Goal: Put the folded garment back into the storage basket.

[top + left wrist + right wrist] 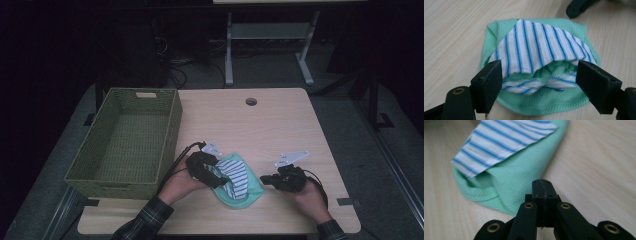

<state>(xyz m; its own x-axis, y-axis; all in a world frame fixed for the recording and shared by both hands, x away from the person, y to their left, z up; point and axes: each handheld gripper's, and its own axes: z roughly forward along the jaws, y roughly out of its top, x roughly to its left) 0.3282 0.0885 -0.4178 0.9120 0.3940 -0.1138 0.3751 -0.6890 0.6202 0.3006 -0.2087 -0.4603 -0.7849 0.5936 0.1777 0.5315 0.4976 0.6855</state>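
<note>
A folded cloth, mint green with a white and blue striped side, lies on the wooden table near its front edge. My left gripper reaches over the cloth's left part. In the left gripper view the cloth lies between the two wide-apart jaws of this gripper, and the pads do not press on it. My right gripper rests just right of the cloth, pointing at it. Its jaws are shut with nothing between them, a short way from the cloth's green edge.
A green woven basket, with nothing in it, stands at the table's left side. A round cable hole sits near the far edge. Beyond the table are a white desk frame and cables on the dark floor.
</note>
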